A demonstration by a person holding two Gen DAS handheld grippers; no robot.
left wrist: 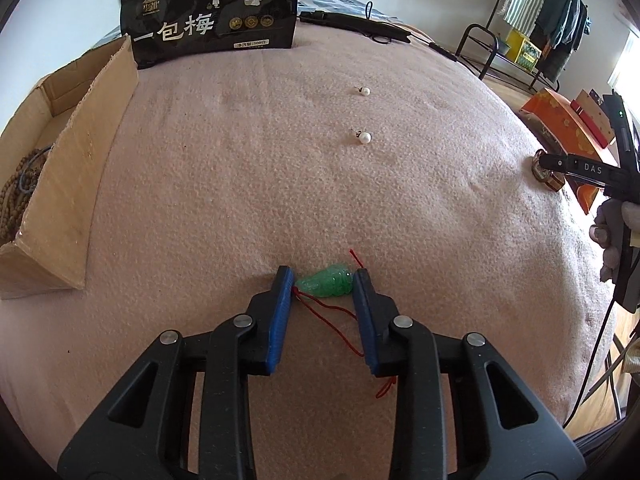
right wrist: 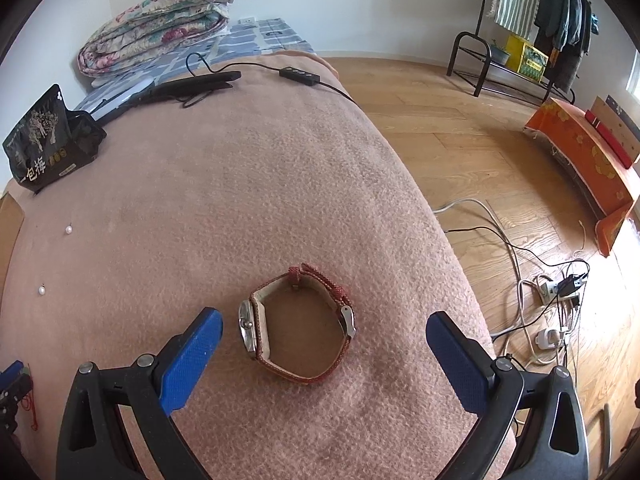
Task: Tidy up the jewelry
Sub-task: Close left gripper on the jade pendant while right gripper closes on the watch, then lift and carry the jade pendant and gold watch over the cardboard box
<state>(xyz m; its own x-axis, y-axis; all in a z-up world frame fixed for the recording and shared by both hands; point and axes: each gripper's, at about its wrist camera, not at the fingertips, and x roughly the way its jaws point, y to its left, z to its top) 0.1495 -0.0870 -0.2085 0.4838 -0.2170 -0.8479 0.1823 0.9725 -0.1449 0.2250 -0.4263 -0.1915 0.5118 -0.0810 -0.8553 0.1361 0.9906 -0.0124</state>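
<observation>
While the left tongs sit narrowed around a green carved pendant at lower centre of the left wrist view, the blue pads flank the stone closely, though whether they already press it cannot be told. The pendant lies on the pink blanket of a bed, its red cord trailing back between the pads. It is probably hard, smooth and light, so it could slip or chip if squeezed off-centre; the broad middle of the carving looks the safest hold, and the loose cord may snag.

In the right wrist view, the right tongs stand wide apart around a wristwatch at lower centre, not touching it. Its woven red strap is looped and looks pliable, the metal case stiff and heavier; gripping across the case seems steadier than pinching the strap.

Farther up the left view, two pearl earrings lie right of centre, small and apt to roll. A cardboard box holding brown beads stands at the left edge, a likely destination. A black snack bag stands at the top, with a black cable beyond; nothing blocks either grasp.
</observation>
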